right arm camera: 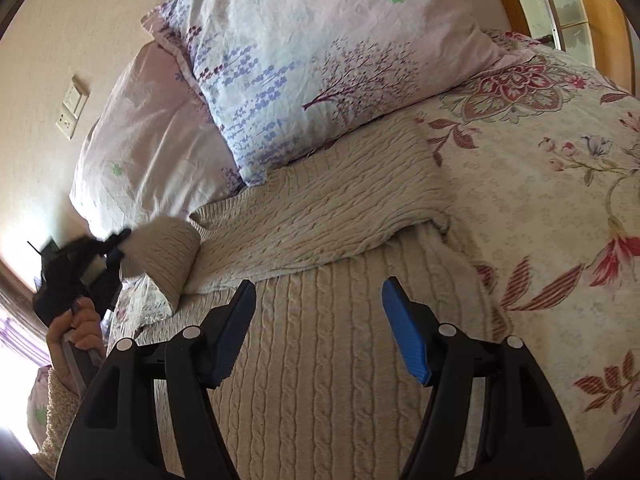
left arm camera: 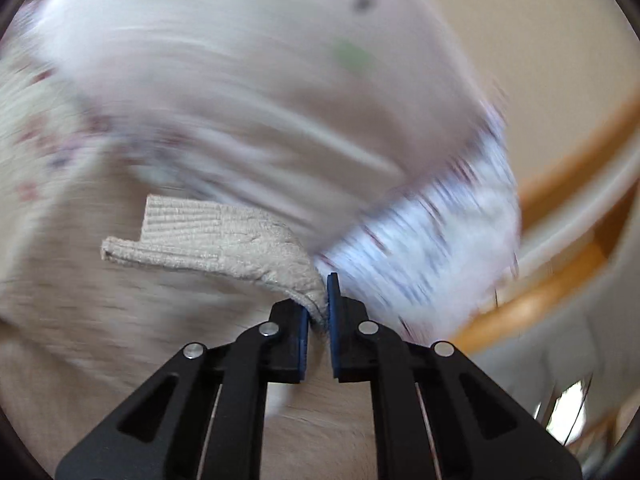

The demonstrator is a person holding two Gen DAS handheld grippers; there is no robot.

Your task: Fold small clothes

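A cream cable-knit sweater (right arm camera: 320,320) lies on the bed with one sleeve (right arm camera: 336,208) folded across its body. My left gripper (left arm camera: 319,312) is shut on the ribbed cuff of the other sleeve (left arm camera: 224,240) and holds it lifted; the rest of that view is motion-blurred. In the right wrist view the left gripper (right arm camera: 114,250) shows at the far left, holding the sleeve end (right arm camera: 168,256) off the bed. My right gripper (right arm camera: 318,308) is open and empty, hovering just above the sweater's body.
Two pillows (right arm camera: 320,52) with lilac tree prints lie at the head of the bed, touching the sweater's far edge. A floral bedspread (right arm camera: 560,200) covers the right side. A wall with a switch plate (right arm camera: 72,106) is at left, a wooden frame (right arm camera: 600,12) at top right.
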